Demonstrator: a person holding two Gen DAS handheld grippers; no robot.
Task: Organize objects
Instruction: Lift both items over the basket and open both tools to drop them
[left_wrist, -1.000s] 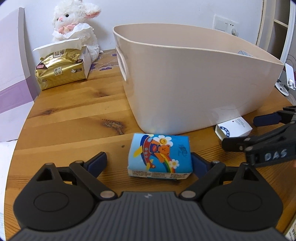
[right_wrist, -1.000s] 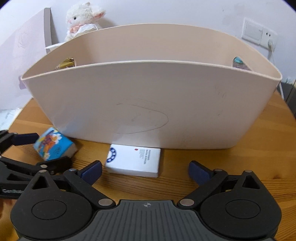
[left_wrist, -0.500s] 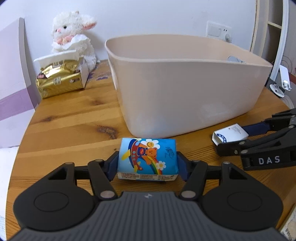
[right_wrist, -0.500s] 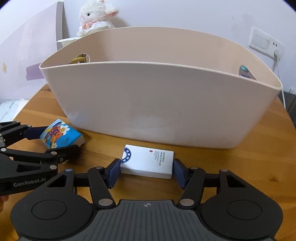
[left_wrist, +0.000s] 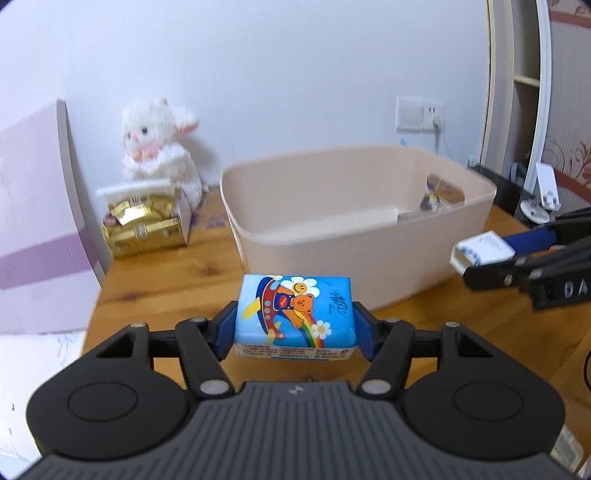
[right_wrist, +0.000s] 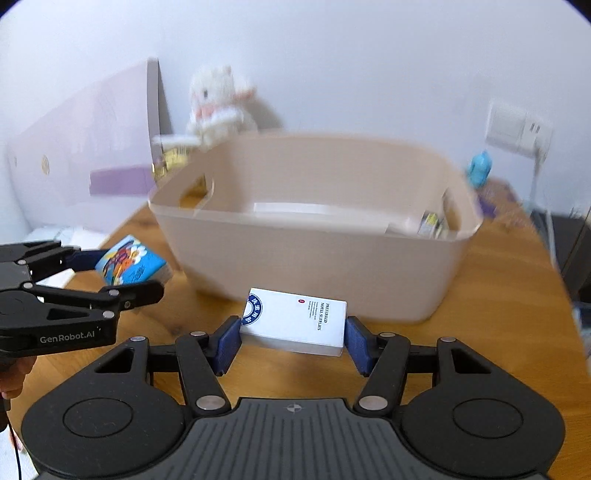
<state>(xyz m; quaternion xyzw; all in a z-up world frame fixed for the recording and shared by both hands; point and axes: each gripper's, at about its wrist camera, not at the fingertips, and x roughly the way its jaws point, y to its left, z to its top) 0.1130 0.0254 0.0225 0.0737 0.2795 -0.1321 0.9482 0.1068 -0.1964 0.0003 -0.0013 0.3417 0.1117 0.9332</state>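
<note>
Now left gripper (left_wrist: 294, 325) clamps blue cartoon-printed tissue pack (left_wrist: 294, 315), right gripper (right_wrist: 292, 341) clamps white printed cardboard box (right_wrist: 295, 320); both lifted off wooden table (right_wrist: 480, 314) before beige plastic tub (right_wrist: 314, 251). Only right view shows blue figurine (right_wrist: 480, 168). Earlier both lay on table.

wooden table (left_wrist: 177, 280), beige bin (left_wrist: 332, 243), gold tissue pack (left_wrist: 144, 229)

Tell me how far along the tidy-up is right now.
Done: some small items already lie inside the beige bin. In hand: the left claw grips the blue tissue pack, the right claw the white box, both short of the bin. Left: dropping both in; the gold tissue pack sits outside.
</note>
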